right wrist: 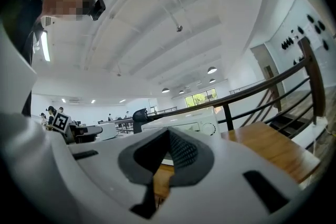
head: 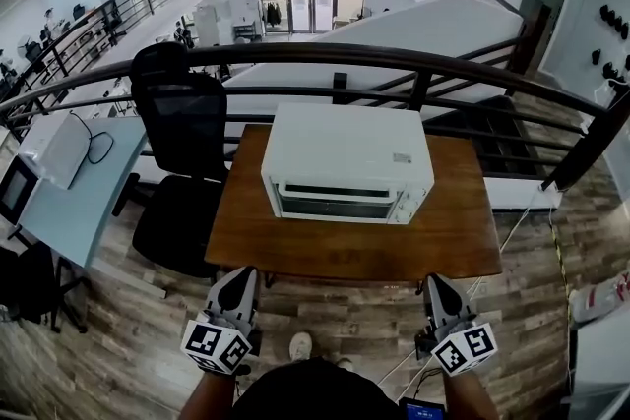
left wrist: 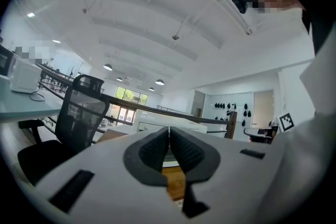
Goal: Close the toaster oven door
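Observation:
A white toaster oven (head: 346, 162) stands in the middle of a brown wooden table (head: 448, 236); its glass door at the front stands shut against the body. Both grippers hang below the table's near edge, well short of the oven. My left gripper (head: 236, 288) is shut with nothing between its pads, and in the left gripper view (left wrist: 169, 136) the oven (left wrist: 173, 124) shows ahead past its tips. My right gripper (head: 439, 290) is also shut and empty; in the right gripper view (right wrist: 167, 139) the oven (right wrist: 197, 124) shows beyond it, with a round knob on its front.
A black office chair (head: 182, 148) stands at the table's left side. A dark curved railing (head: 413, 74) runs behind the table. A pale desk (head: 74, 197) with a white appliance is further left. Wood-plank floor lies under the grippers, with a shoe (head: 300, 345) showing.

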Available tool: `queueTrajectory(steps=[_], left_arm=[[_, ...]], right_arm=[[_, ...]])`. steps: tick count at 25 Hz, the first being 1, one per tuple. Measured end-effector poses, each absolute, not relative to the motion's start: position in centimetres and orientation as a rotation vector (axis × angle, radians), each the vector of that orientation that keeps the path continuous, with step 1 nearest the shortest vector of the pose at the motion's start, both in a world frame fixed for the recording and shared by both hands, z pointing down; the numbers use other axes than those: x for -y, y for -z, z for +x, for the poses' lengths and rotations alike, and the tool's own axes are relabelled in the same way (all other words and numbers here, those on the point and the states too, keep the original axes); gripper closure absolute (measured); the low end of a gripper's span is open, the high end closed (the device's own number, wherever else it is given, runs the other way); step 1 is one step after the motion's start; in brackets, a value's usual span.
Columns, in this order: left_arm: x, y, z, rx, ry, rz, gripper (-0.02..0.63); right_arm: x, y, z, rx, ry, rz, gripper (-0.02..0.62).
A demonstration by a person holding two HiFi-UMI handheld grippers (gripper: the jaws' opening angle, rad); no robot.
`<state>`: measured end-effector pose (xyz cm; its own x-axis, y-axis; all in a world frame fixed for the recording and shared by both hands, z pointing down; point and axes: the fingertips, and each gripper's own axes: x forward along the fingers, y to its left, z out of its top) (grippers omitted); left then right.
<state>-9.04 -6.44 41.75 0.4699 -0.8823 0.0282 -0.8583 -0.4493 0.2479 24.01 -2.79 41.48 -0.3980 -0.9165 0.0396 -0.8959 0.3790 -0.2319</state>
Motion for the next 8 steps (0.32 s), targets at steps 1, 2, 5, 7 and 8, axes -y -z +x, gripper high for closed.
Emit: queueTrajectory(steps=[1, 2, 5, 7, 8], left_arm=[[6.49, -41.79, -9.11, 1.499, 0.156, 2.489, 0.589], [6.56, -41.81, -9.22, 1.498, 0.159, 2.486, 0.589], [6.85, -41.86, -9.64, 1.499, 0.165, 2.479, 0.589], [7.05, -41.94, -9.86, 1.498, 0.164, 2.479, 0.589], [7.15, -41.97, -9.96, 1.497, 0.163, 2.480, 0.589]], right_arm=[[2.78, -41.62, 24.09, -2.528, 0.338, -1.670, 0.601], [2.82, -41.72, 24.20, -2.523, 0.348, -1.673, 0.601], [3.03, -41.80, 24.32, -2.504, 0.376, -1.673, 0.601], [3.17, -41.76, 24.18, -2.501, 0.378, -1.672, 0.601], [3.24, -41.74, 24.08, -2.501, 0.378, -1.672, 0.601]])
